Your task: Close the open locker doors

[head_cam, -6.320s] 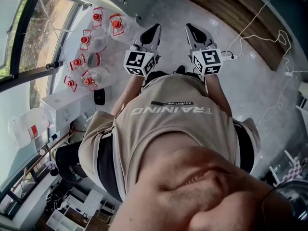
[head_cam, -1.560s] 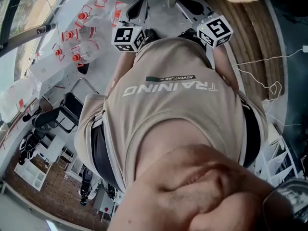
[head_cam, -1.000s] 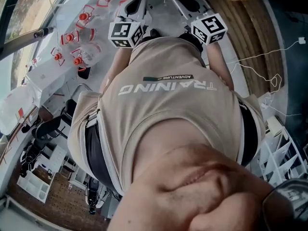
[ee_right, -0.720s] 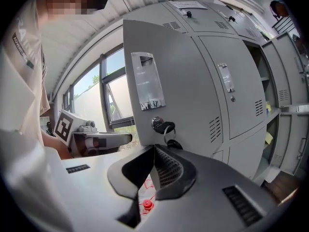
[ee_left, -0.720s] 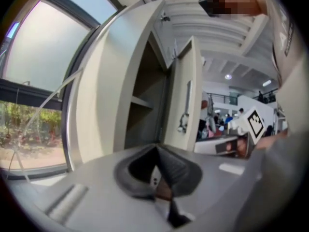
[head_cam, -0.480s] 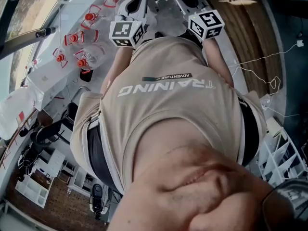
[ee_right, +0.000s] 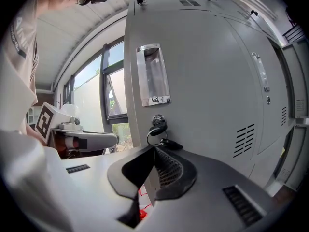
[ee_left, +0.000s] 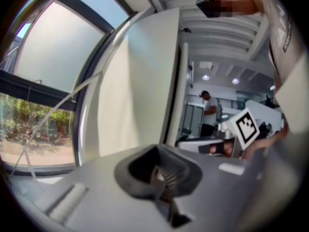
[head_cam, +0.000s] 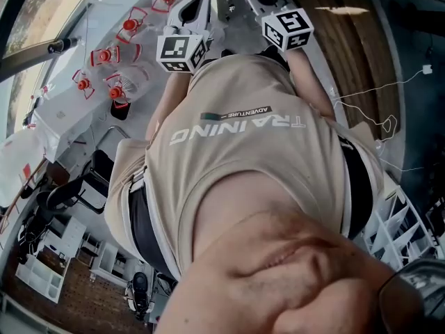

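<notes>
The person's beige shirt (head_cam: 243, 158) fills the middle of the head view and hides most of what lies below; both arms reach to the top of the frame.

Next in size is the grey locker door (ee_right: 207, 81), which takes up the centre and right of the right gripper view, its front face turned to the camera and its free edge running down the frame left of centre. A second door (ee_right: 273, 100) stands beside it toward the right edge, so two door fronts can be counted. Whether the near door stands open cannot be told from this view.

In the left gripper view a pale upright panel (ee_left: 145, 81) fills the centre; whether it is a door or the locker's side I cannot tell. A large window (ee_left: 48, 81) lies to its left, and a second person (ee_left: 209, 108) stands far off at centre right.

The left gripper (ee_left: 161, 180) has its jaws pressed together with nothing between them. The right gripper (ee_right: 154, 170) is likewise closed and empty, close before the near door's lower half but not touching it.

At the left edge of the head view stands one dark chair (head_cam: 94, 186); white shelving (head_cam: 400, 221) sits at lower right.

Clear bottles (head_cam: 122, 65) cluster at upper left; at least five red caps can be counted, their contents unclear.

One handle recess (ee_right: 153, 76) sits on the near door, one block of vent slots (ee_right: 245, 140) lower right, and one key (ee_right: 158, 124) hangs in the lock.
</notes>
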